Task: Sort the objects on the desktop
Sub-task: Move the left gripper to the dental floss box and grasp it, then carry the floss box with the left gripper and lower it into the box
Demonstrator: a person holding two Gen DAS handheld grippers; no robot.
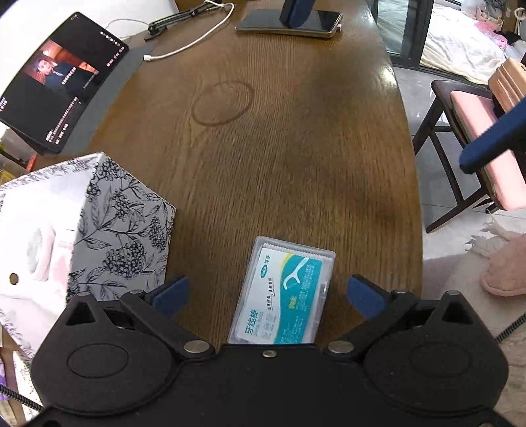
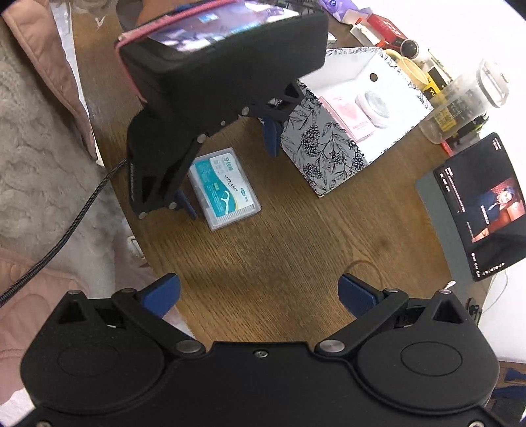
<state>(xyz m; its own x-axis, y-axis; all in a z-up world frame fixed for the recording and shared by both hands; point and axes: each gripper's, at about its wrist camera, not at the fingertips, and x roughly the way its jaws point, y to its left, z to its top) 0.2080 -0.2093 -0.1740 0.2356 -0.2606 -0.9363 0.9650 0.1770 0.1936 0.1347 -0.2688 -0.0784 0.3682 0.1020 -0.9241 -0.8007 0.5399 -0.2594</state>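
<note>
Left gripper (image 1: 268, 297) spread wide open above the wooden table (image 1: 279, 147), blue pads (image 1: 171, 295) standing on either side of the dental floss pick box (image 1: 282, 295) without touching it. Floss box lying flat on the wood near the table's front edge, clear plastic with a teal and white label, one short end reaching back under the gripper body. Just left of it, a floral-print storage box (image 1: 121, 230), open at the top, white inside, with a pink packet and a round white item faintly visible in the blur. From the right wrist view, same floss box (image 2: 225, 189) seen between the left gripper's (image 2: 230, 167) two blue fingers, one finger (image 2: 271, 138) close against the floral box (image 2: 328, 154) wall, the other (image 2: 185, 203) near the box's opposite long side. Inside the floral box, a pink packet (image 2: 351, 120) and a round white tin (image 2: 376, 105) side by side. Right gripper (image 2: 259, 295) also spread open, nothing between its pads, hanging over bare wood well apart from the floss box. Tablet (image 1: 56, 82) propped at the table's far left with a video playing; white charging cable (image 1: 197, 36) and a dark phone (image 1: 289, 23) lying farther back. Behind the floral box in the right wrist view, a clear plastic measuring cup (image 2: 466, 101) and a clutter of small bottles and packets, too small to name. Chair with a pink cushion (image 1: 476, 141) beside the table on the right.
</note>
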